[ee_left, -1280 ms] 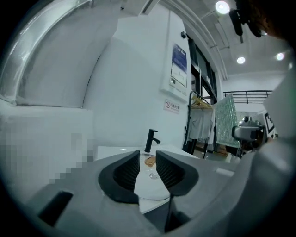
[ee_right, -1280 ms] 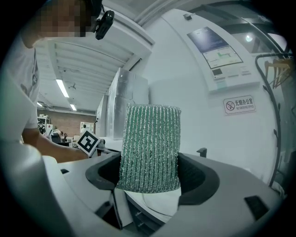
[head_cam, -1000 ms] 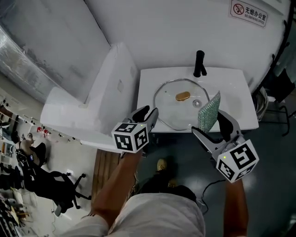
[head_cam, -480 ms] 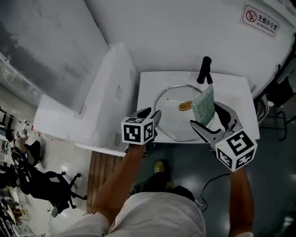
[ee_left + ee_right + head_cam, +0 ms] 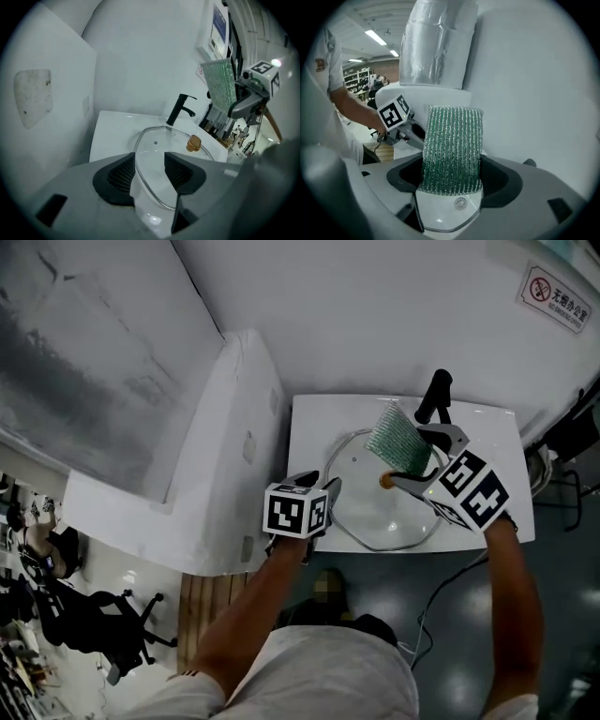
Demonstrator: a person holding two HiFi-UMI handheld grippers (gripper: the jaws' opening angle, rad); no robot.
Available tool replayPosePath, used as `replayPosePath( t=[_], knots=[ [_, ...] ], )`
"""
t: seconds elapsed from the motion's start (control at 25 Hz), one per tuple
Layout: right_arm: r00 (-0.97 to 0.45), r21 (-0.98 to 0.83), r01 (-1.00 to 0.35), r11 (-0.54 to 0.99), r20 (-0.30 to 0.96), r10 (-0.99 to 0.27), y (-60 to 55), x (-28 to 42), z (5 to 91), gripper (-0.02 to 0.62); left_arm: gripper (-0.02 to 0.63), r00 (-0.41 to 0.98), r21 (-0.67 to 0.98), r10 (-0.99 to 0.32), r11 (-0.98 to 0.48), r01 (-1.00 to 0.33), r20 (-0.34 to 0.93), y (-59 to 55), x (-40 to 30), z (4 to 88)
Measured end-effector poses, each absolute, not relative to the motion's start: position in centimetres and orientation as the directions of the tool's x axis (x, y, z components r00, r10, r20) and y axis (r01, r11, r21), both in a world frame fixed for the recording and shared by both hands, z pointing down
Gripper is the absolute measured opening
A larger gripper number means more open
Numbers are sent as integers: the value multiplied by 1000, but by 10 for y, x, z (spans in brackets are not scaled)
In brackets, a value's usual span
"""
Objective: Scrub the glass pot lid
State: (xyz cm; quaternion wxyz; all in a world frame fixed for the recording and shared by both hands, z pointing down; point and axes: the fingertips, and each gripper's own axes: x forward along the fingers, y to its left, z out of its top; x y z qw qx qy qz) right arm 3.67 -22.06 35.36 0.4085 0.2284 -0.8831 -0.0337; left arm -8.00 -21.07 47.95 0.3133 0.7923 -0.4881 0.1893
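The glass pot lid (image 5: 380,507) with its brass knob (image 5: 386,481) lies in the white sink (image 5: 497,484) under a black faucet (image 5: 433,395). My left gripper (image 5: 321,486) is at the lid's near left rim. In the left gripper view its jaws (image 5: 149,171) are open and have just been opening; the lid (image 5: 157,150) rim shows in the gap, clear of both pads. My right gripper (image 5: 424,463) hangs over the lid near the faucet, shut on a green scrub pad (image 5: 398,440). That pad (image 5: 452,147) stands upright between the jaws.
A tall white slanted panel (image 5: 225,446) stands against the sink's left side. A black office chair (image 5: 94,615) is on the floor at lower left. A wall sign (image 5: 559,287) hangs at upper right. A cable (image 5: 441,592) trails below the sink.
Both grippers have moved forward to the sink. The right one swung the scrub pad from the sink's front edge to above the lid by the faucet. The left one dropped to the lid's rim.
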Motion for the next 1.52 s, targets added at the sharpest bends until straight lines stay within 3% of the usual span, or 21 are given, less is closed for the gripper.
replayPosePath(
  t=[0.44, 1.0, 1.16, 1.24, 1.52],
  knots=[
    [-294, 163, -123, 979, 936, -193, -266, 11, 424, 348, 202, 499, 341, -565, -368, -865, 658, -225, -79, 507],
    [-88, 52, 87, 995, 995, -44, -288, -7, 474, 348, 202, 522, 407, -515, -328, -853, 680, -223, -80, 523],
    [-33, -4, 146, 989, 999, 9, -284, -11, 489, 348, 169, 522, 419, -516, -312, -853, 679, -223, -79, 522],
    [-15, -16, 162, 987, 1000, 19, -284, -13, 496, 348, 142, 518, 415, -520, -309, -856, 680, -223, -79, 523],
    [32, -64, 172, 983, 998, 59, -283, -12, 511, 348, 135, 514, 419, -524, -299, -857, 678, -223, -80, 524]
  ],
)
